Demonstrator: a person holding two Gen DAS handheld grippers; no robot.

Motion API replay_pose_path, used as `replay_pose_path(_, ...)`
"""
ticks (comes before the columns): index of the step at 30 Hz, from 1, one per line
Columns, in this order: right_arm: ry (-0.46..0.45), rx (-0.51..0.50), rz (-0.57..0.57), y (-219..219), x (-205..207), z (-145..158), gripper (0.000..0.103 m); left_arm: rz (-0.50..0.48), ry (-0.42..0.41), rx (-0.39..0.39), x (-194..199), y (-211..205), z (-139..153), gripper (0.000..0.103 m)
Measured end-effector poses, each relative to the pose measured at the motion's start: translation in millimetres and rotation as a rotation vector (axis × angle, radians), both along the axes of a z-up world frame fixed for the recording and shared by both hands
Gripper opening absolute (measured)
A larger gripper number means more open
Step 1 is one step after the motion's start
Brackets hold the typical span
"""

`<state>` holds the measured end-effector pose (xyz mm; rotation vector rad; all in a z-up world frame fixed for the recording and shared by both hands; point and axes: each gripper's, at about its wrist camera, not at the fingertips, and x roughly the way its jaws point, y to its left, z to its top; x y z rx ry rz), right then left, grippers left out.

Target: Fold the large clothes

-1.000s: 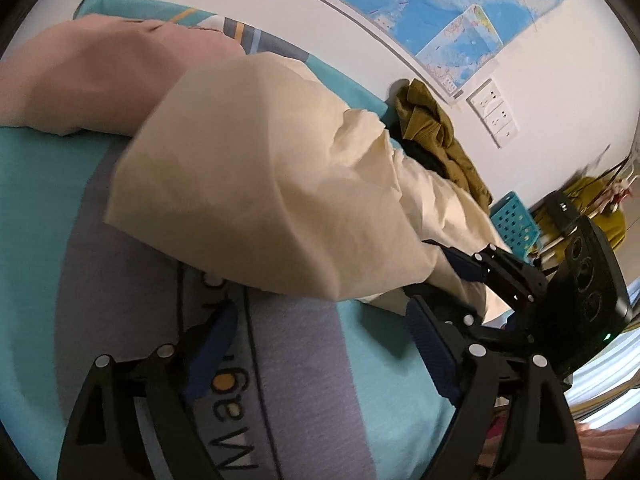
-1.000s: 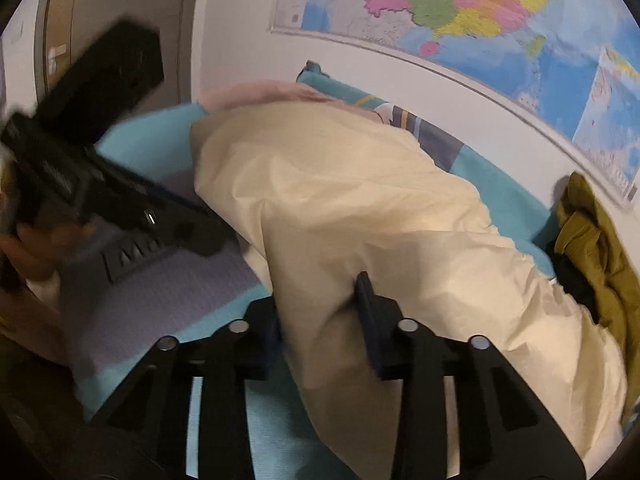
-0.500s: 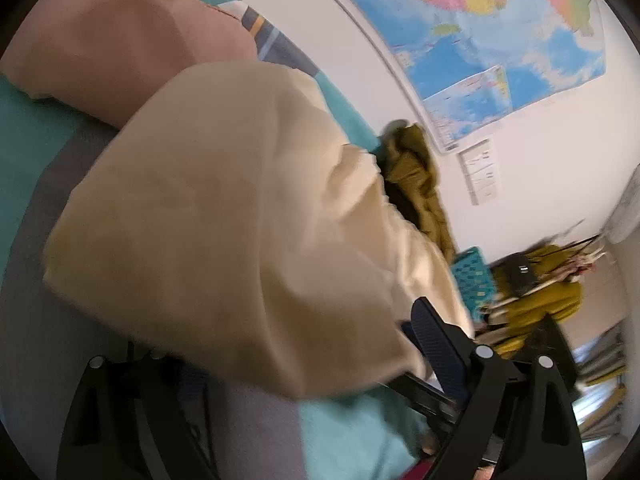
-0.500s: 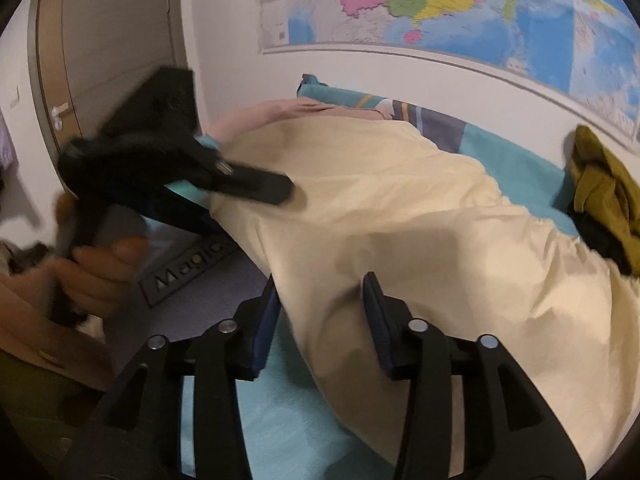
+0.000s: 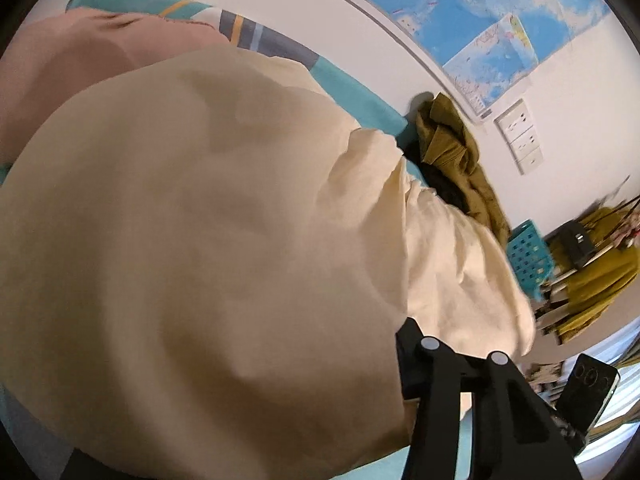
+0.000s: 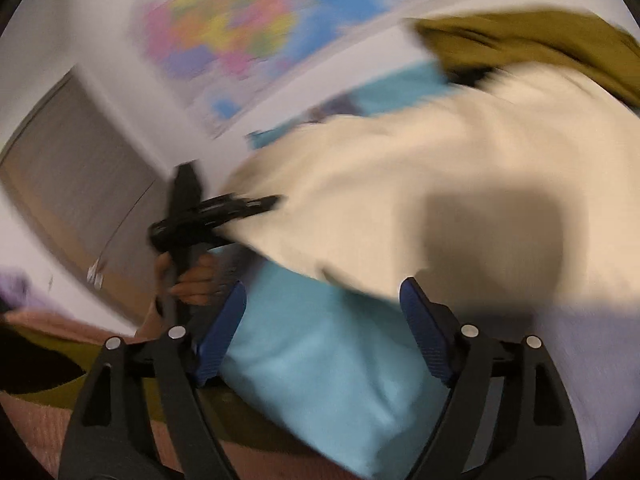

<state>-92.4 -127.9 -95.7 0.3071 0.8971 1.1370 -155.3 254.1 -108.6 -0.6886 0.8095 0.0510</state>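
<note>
A large cream garment lies folded over on the teal bed and fills the left wrist view; it also shows in the blurred right wrist view. My left gripper reaches into the garment's near edge; the cloth drapes over its fingers, and only its right finger shows in its own view. My right gripper is open and empty, just off the garment's edge above the teal bed.
A pink garment lies at the bed's far left. An olive garment is bunched against the white wall under a map. A teal basket and clutter stand beyond the bed's right end.
My left gripper has pushed under the cream garment's edge, which now covers its fingers. My right gripper has let go of the cloth, opened wide and swung away fast, blurring its view.
</note>
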Motion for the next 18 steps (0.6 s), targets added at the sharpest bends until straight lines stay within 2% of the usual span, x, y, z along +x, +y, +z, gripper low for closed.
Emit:
replay_pose_path(3,0.097,-0.008,-0.147,-40.4,8.6,-17.8,0.079,-0.011,0.006,0.045,-0.2,-5.4,0.8,0.054)
replay_pose_path(7,0.171,0.026,-0.302,-66.4,23.4,-30.1,0.081,-0.023,-0.002,0.046,-0.5,-6.4,1.2,0.065)
replay_pose_path(10,0.185,0.011,-0.379,-63.6,36.0,-34.5,0.082,-0.027,0.005,0.064,2.2,-9.5,2.0,0.068)
replay_pose_path(18,0.135,-0.006,-0.503,-40.9,61.5,-36.5,0.089,-0.039,-0.007,0.062,3.4,-12.4,1.1,0.073)
